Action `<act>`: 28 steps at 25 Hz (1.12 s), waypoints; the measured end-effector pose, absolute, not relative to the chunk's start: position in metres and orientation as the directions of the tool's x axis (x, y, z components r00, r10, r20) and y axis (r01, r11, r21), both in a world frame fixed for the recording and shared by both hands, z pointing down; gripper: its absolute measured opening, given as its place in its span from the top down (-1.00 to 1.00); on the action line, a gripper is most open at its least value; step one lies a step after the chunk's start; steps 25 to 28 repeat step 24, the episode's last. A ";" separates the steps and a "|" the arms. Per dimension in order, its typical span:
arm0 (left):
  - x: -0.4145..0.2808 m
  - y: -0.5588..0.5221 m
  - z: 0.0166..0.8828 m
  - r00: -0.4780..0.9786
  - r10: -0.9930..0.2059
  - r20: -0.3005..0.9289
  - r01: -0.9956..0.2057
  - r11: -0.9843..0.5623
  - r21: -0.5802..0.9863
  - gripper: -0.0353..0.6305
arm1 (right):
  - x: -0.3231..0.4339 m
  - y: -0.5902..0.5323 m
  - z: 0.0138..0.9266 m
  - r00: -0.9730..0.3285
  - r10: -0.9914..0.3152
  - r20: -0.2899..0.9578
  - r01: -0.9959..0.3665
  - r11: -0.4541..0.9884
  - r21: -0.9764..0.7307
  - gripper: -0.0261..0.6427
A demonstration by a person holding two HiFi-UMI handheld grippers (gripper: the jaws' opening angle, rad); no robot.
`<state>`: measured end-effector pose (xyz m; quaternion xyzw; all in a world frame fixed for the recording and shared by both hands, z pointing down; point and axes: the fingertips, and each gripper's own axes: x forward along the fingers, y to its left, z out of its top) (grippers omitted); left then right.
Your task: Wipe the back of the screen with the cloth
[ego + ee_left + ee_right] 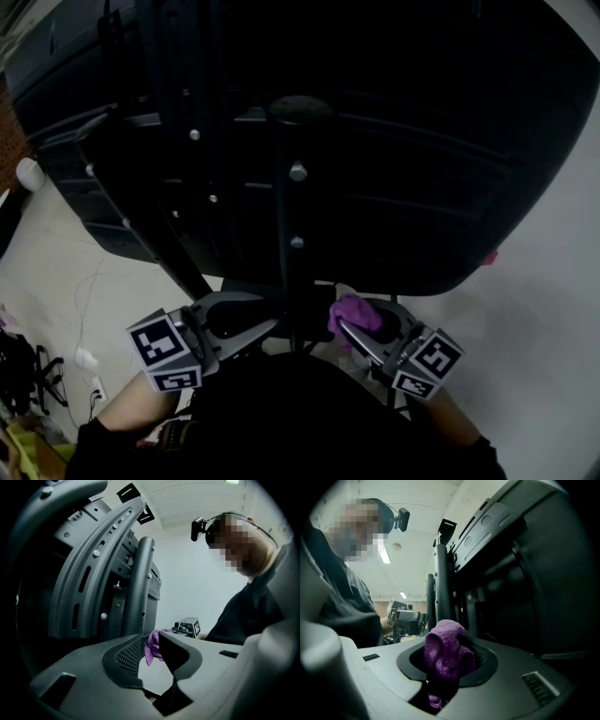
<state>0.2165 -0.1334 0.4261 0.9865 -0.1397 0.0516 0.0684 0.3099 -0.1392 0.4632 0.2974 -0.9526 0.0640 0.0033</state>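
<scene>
Right claw (352,330), at the lower right of the head view, is clamped on a bunched purple cloth (446,653). The cloth sits just below the bottom edge of the dark screen back (403,141) and just right of the stand post (289,216); contact with the screen cannot be told. Left claw (267,326), at the lower left, has its jaws a little apart with nothing between them, tips near the foot of the post and close to the cloth.

A thin white cable (87,309) trails across the pale floor (52,267) beside a small white block (86,358).
</scene>
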 end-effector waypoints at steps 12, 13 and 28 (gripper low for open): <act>0.223 -0.147 0.432 0.955 -0.272 0.120 -0.287 -0.950 0.124 0.60 | 0.315 -0.149 0.452 -0.833 -0.550 0.061 -0.553 0.828 -0.096 0.57; 0.223 -0.147 0.432 0.955 -0.272 0.117 -0.286 -0.950 0.127 0.60 | 0.315 -0.150 0.452 -0.834 -0.549 0.062 -0.552 0.828 -0.095 0.57; 0.221 -0.149 0.428 0.956 -0.273 0.103 -0.286 -0.949 0.136 0.60 | 0.317 -0.155 0.450 -0.838 -0.541 0.066 -0.545 0.834 -0.089 0.57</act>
